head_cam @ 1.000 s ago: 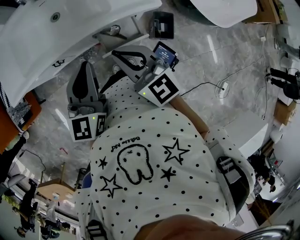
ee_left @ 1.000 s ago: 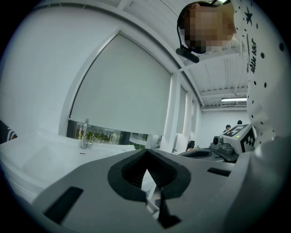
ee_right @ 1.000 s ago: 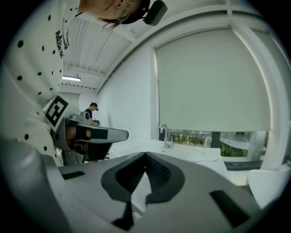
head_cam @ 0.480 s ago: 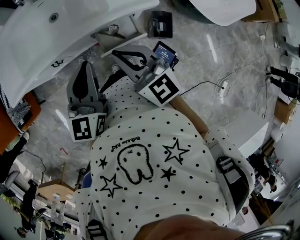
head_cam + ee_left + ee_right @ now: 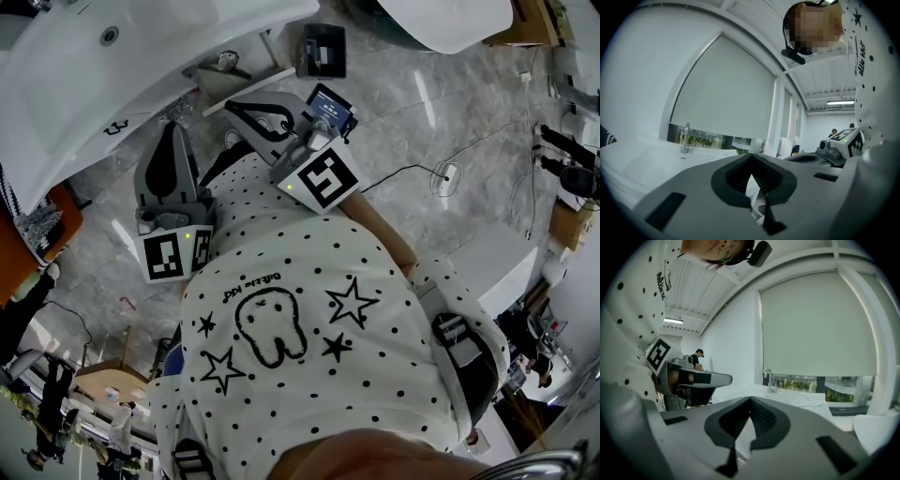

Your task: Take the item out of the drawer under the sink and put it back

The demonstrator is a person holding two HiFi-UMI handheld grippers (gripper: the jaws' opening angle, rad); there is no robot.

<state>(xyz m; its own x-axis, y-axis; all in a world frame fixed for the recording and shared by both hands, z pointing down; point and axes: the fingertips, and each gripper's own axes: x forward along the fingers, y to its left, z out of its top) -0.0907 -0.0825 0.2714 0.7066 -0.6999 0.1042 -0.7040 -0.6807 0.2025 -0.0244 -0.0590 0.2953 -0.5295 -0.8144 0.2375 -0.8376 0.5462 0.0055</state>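
Both jaws pressed together, empty: left gripper [image 5: 174, 128] and right gripper [image 5: 231, 106] near the sink [image 5: 187, 42]

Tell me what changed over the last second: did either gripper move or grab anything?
Nothing visibly changed. The left gripper and the right gripper stay shut and empty, held in the same place in front of the sink.

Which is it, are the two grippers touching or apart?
Apart. The head view shows a clear gap between the left gripper and the right gripper.
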